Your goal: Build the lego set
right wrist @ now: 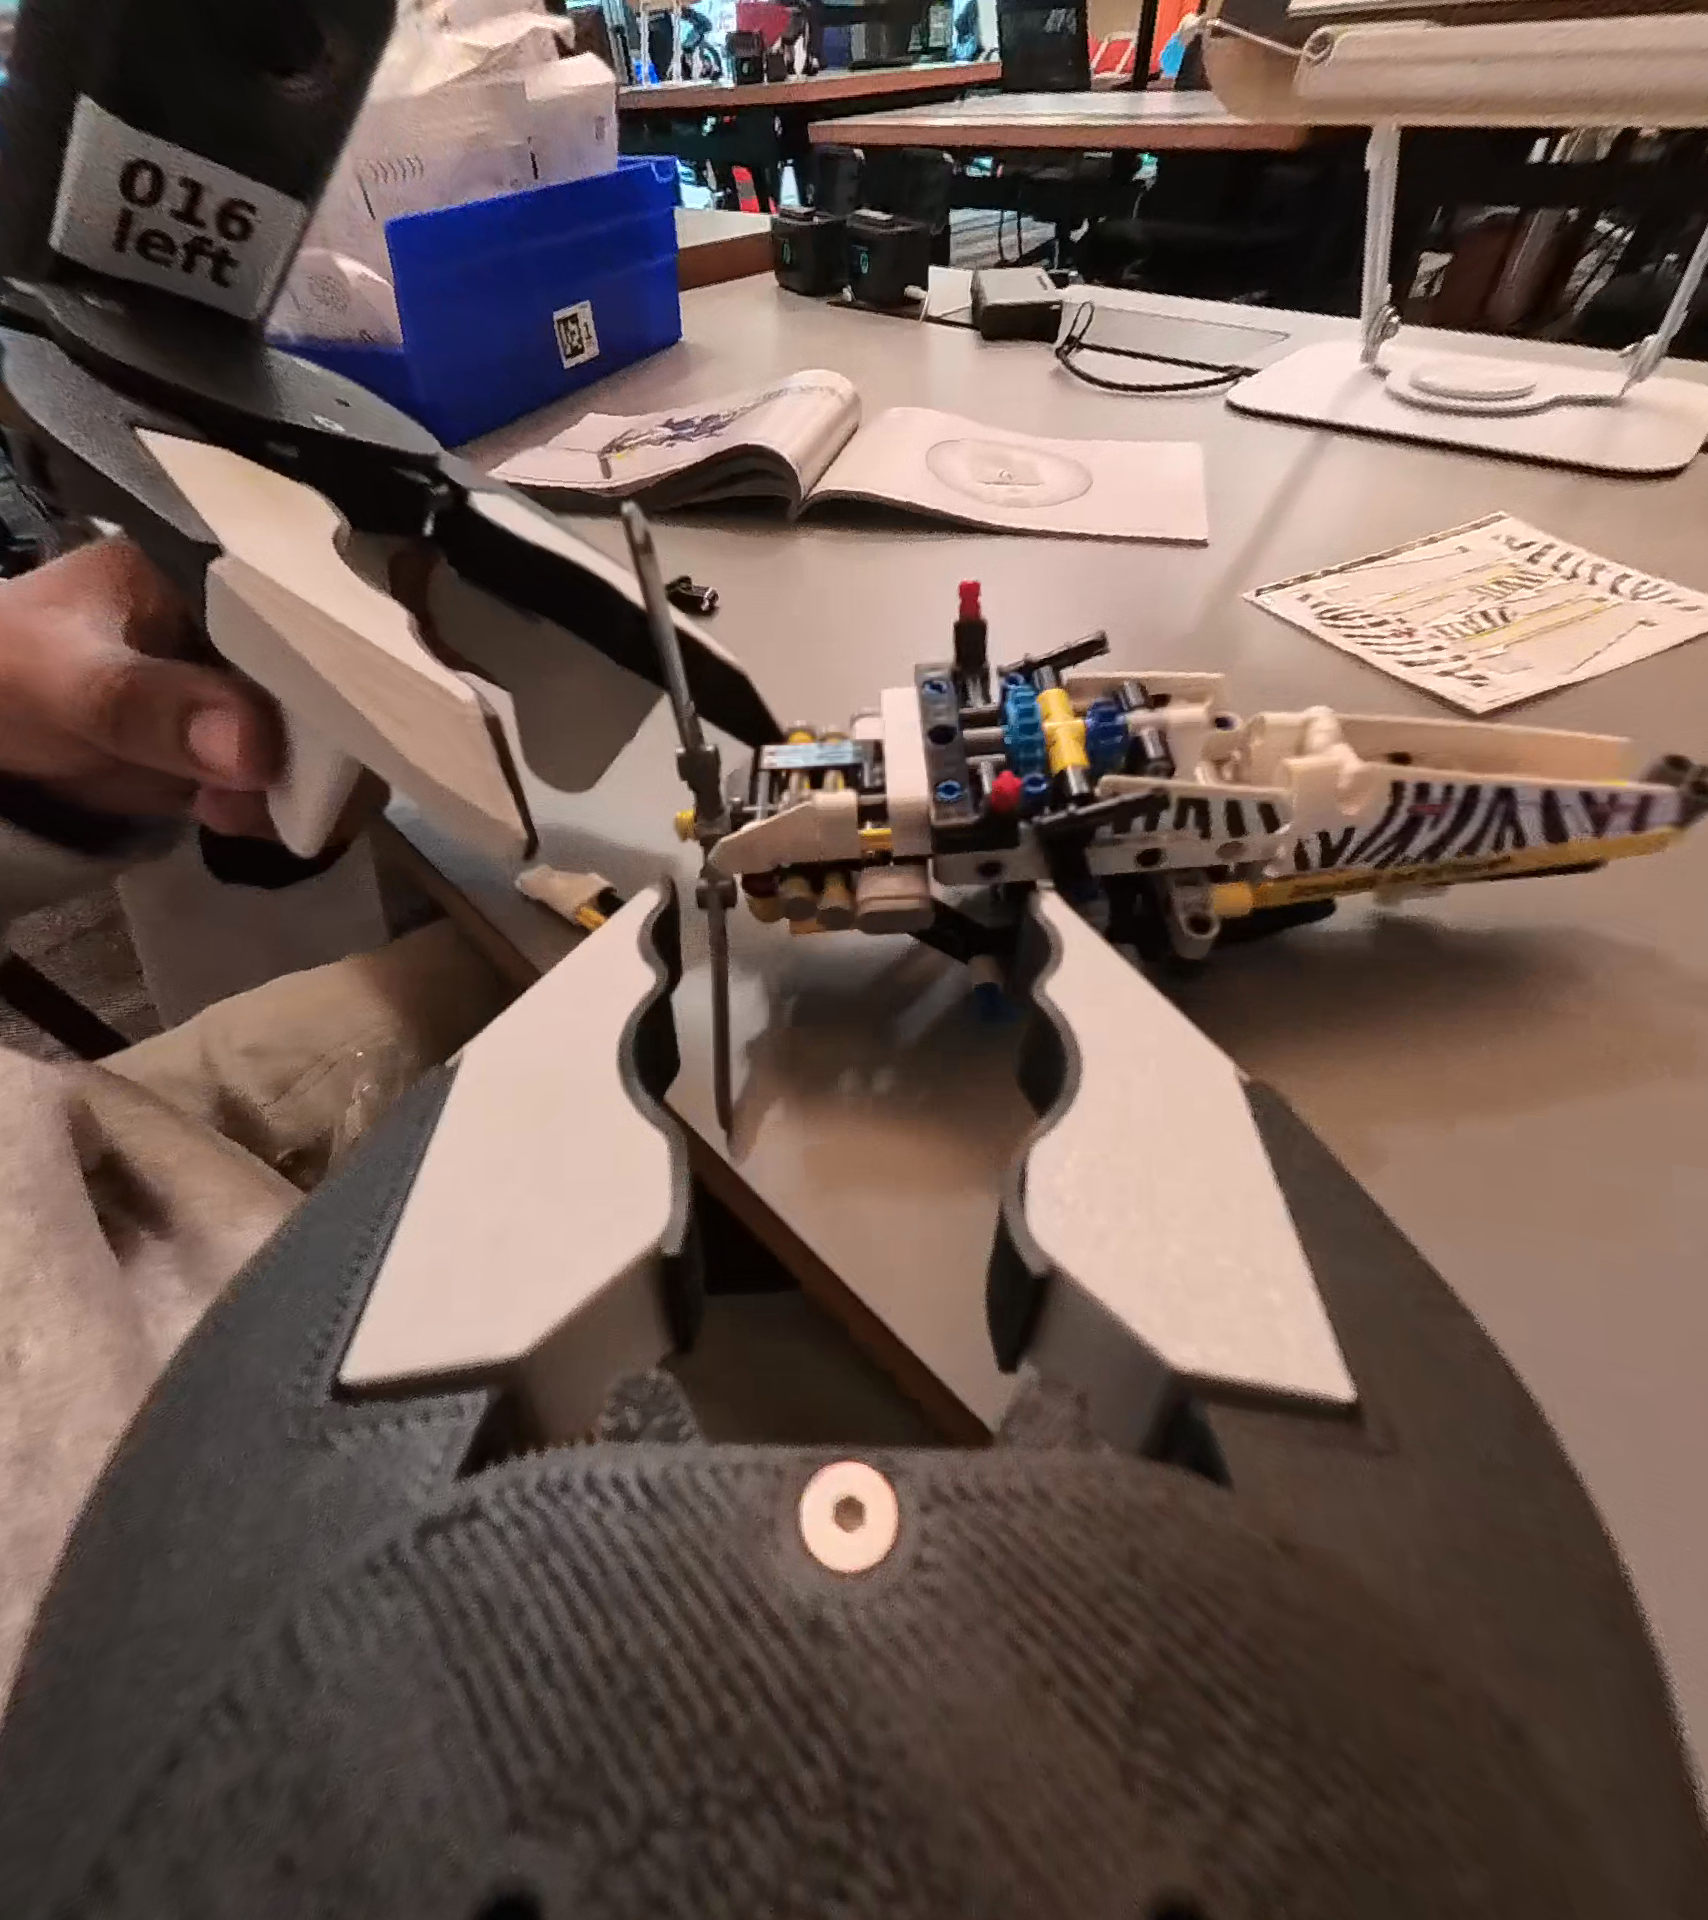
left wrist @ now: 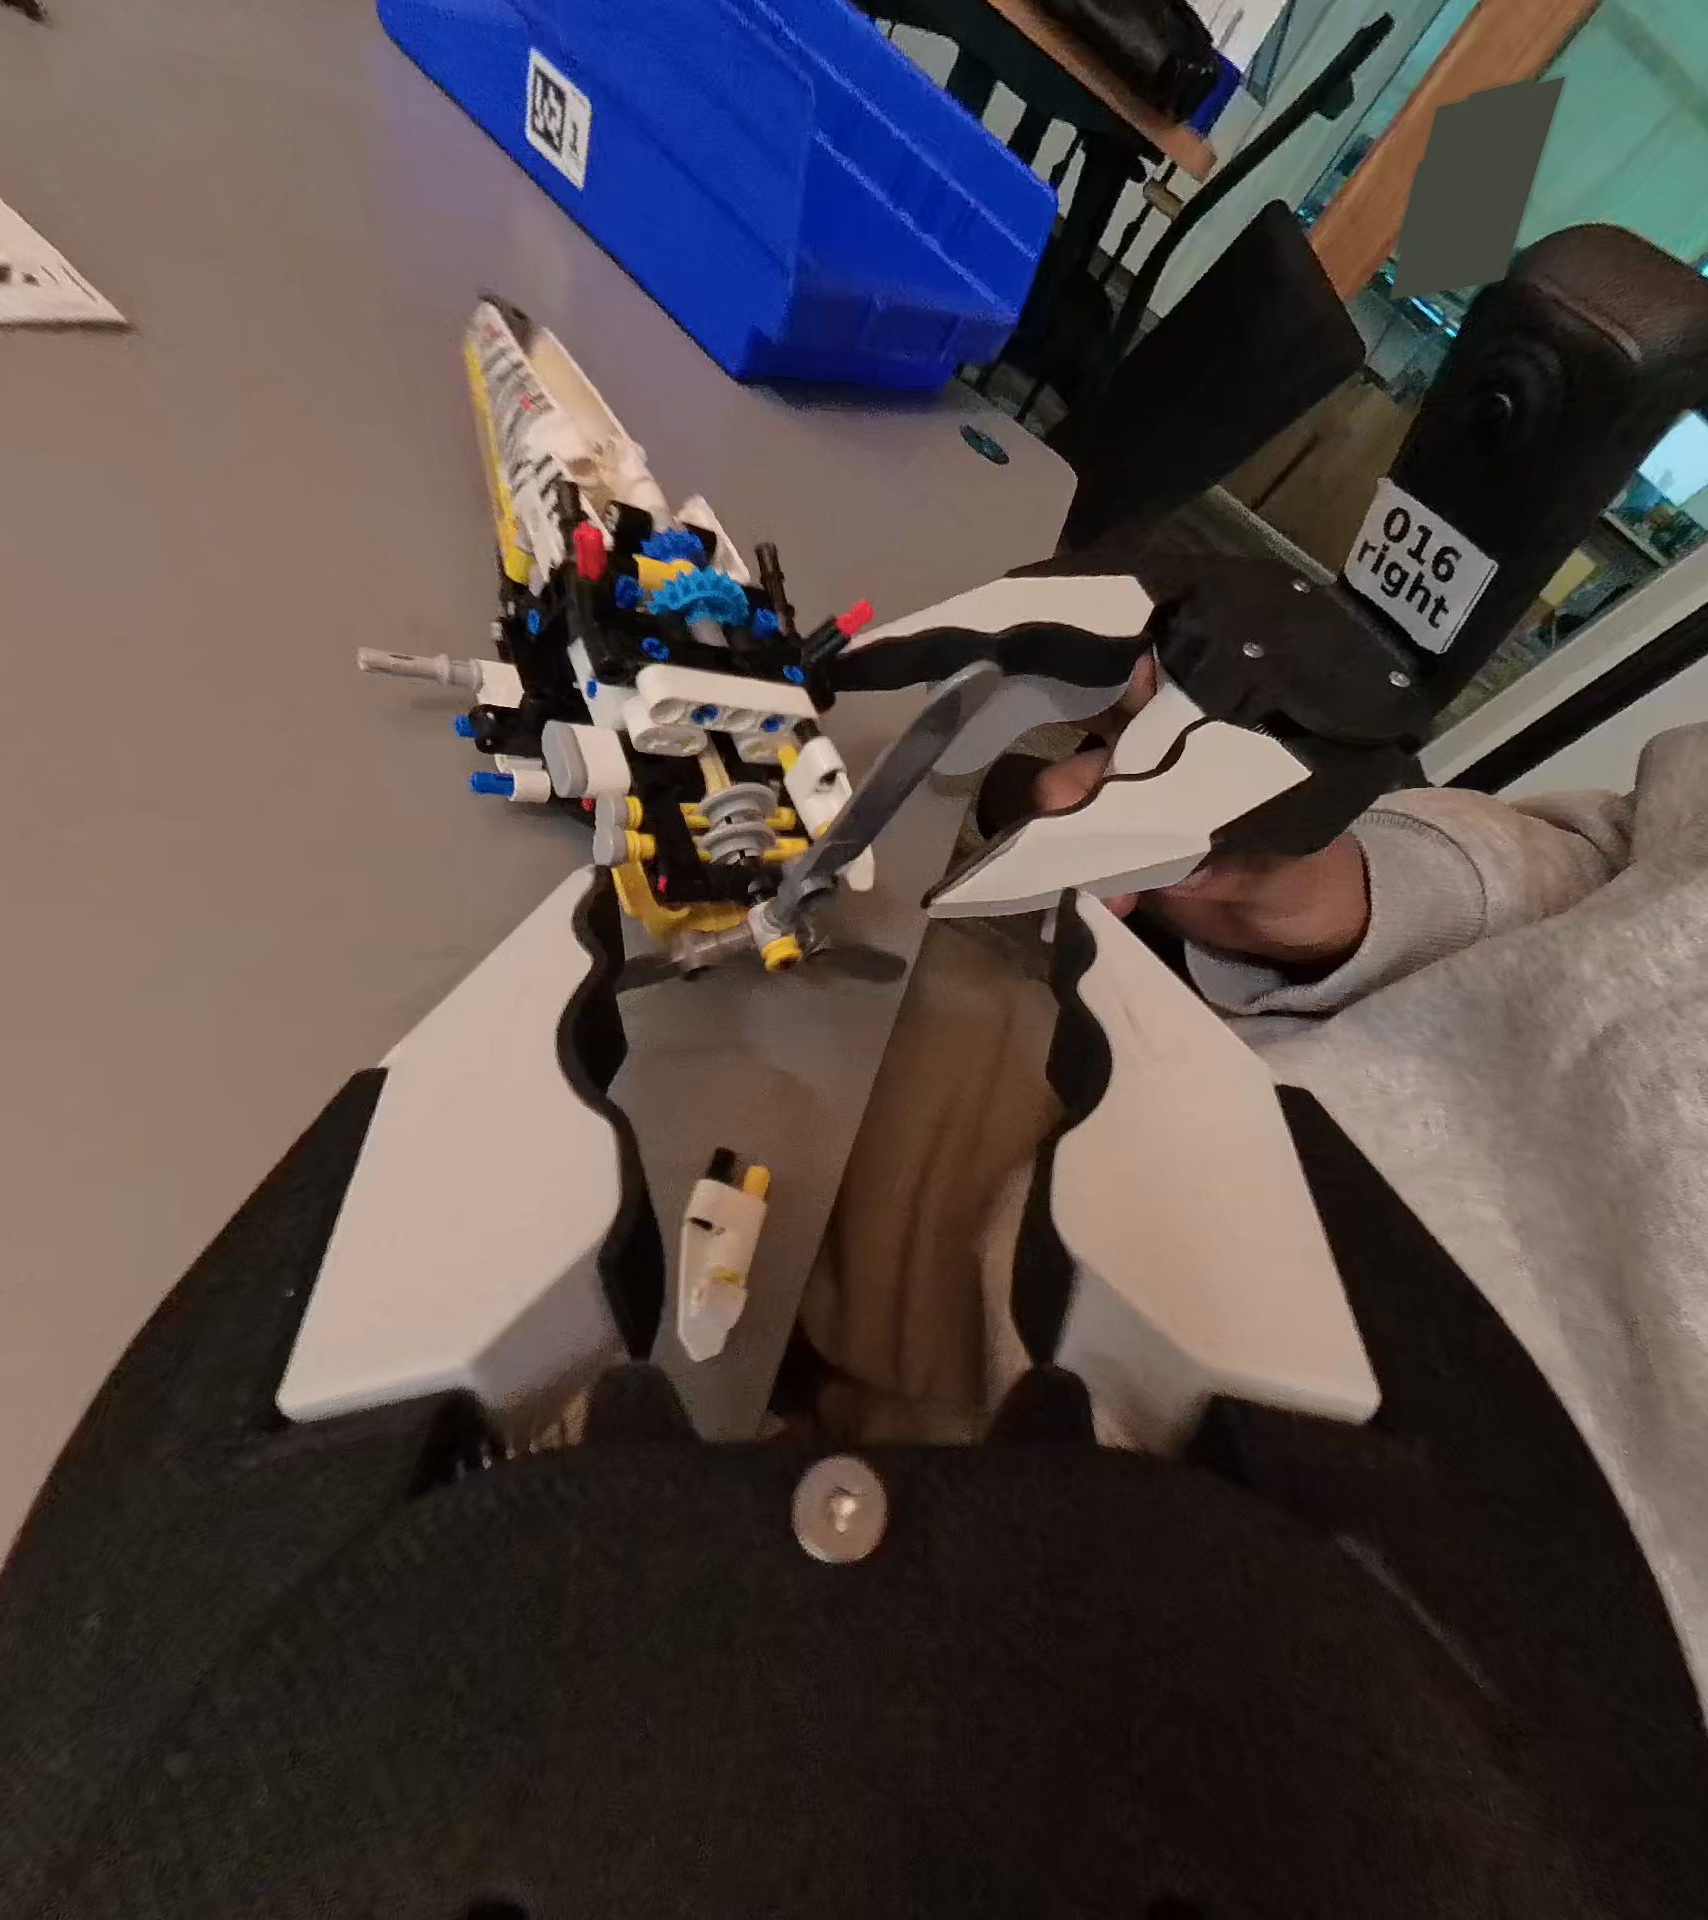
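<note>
A: Where was the model?

B: Lay on the grey table (right wrist: 1452,1039), near the front edge: a lego plane (right wrist: 1089,810) in white, black and yellow, with zebra stripes along the tail. Blue gears (right wrist: 1021,732) on top, red pins standing up. Grey propeller (right wrist: 699,831) at the nose, one blade up, one blade down.

A: And the left gripper (left wrist: 834,935)?

B: Spread wide, nothing between the fingers. Sat just short of the plane's nose, the left fingertip close beside the yellow underside; whether touching, could not tell. Held in a hand (right wrist: 91,686) with a pale sleeve.

A: The right gripper (right wrist: 850,914)?

B: Also spread, empty. Pointed at the side of the plane, with the lower propeller blade hanging between the fingers, touching neither. From the left camera, upper fingertip right by a red pin (left wrist: 852,618) on the plane's side.

A: Loose parts?

B: A small white piece (left wrist: 720,1262) with a yellow pin, lying apart on the table edge, near the left gripper.

A: Anything else on the table?

B: A blue bin (right wrist: 538,291) at the back, an open booklet (right wrist: 829,457) in front of it, a sheet of striped stickers (right wrist: 1494,608) to the right, and a white stand (right wrist: 1473,405) farther back.
</note>
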A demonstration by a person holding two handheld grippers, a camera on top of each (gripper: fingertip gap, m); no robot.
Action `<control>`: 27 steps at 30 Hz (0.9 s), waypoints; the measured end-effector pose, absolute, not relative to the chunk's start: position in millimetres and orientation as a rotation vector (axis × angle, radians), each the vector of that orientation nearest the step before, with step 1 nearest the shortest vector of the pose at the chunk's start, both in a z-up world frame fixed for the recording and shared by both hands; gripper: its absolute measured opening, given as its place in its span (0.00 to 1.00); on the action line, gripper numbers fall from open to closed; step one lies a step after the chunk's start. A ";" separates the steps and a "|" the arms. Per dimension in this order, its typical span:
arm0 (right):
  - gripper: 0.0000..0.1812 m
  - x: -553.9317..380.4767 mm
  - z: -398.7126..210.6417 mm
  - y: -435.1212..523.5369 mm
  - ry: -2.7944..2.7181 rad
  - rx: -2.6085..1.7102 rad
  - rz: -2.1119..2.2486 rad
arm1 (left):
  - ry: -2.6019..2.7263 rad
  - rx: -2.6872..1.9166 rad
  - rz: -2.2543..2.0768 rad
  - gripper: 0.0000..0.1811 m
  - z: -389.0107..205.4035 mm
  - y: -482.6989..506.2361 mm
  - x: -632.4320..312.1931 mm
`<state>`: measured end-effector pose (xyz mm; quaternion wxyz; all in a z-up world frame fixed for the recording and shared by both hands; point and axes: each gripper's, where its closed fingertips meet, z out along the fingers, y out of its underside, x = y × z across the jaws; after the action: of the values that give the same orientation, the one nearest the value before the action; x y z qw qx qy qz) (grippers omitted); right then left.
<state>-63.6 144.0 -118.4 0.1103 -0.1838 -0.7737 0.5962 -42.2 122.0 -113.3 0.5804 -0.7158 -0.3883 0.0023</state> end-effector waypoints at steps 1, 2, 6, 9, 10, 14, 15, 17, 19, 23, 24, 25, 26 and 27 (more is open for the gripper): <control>0.36 -64.5 -116.8 143.5 -2.269 -0.548 1.765 | -0.897 -1.672 0.013 0.46 -111.8 119.4 -43.6; 0.36 -64.9 -114.6 142.8 -2.261 -0.554 1.782 | -0.888 -1.678 0.013 0.47 -111.6 117.4 -44.9; 0.36 -64.3 -115.2 138.1 -2.270 -0.594 1.816 | -0.850 -1.704 0.034 0.51 -110.9 112.1 -54.5; 0.36 -62.7 -121.4 134.8 -2.294 -0.589 1.790 | -0.833 -1.691 0.021 0.53 -107.6 108.8 -62.3; 0.36 -62.6 -122.3 134.0 -2.295 -0.582 1.783 | -0.831 -1.676 0.016 0.53 -106.2 107.1 -65.3; 0.36 -63.8 -124.3 131.9 -2.294 -0.560 1.753 | -0.832 -1.634 -0.085 0.53 -104.8 106.1 -65.2; 0.36 -64.9 -124.7 132.2 -2.293 -0.558 1.744 | -0.826 -1.649 -0.113 0.51 -106.0 107.6 -61.0; 0.36 -67.5 -126.5 133.7 -2.293 -0.563 1.731 | -0.806 -1.682 -0.151 0.46 -108.5 112.8 -51.8; 0.36 -69.1 -127.4 136.2 -2.291 -0.566 1.733 | -0.778 -1.712 -0.178 0.46 -109.3 118.2 -42.9; 0.35 -69.1 -124.7 143.7 -2.271 -0.497 1.755 | -0.680 -1.745 -0.213 0.38 -104.8 121.8 -28.5; 0.34 -69.5 -123.2 145.8 -2.262 -0.470 1.754 | -0.664 -1.738 -0.220 0.38 -102.5 120.7 -27.4; 0.33 -69.4 -121.4 147.0 -2.257 -0.447 1.757 | -0.659 -1.721 -0.215 0.38 -99.5 118.6 -29.3; 0.33 -69.5 -119.7 147.7 -2.252 -0.432 1.761 | -0.651 -1.696 -0.206 0.37 -95.4 115.9 -31.6; 0.33 -69.9 -118.4 147.8 -2.246 -0.424 1.762 | -0.646 -1.663 -0.189 0.37 -90.6 112.6 -35.3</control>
<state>-69.9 147.8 -118.4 0.1274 -0.1458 -0.7719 0.6056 -35.3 112.6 -90.6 0.6239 -0.7244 -0.2814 -0.0823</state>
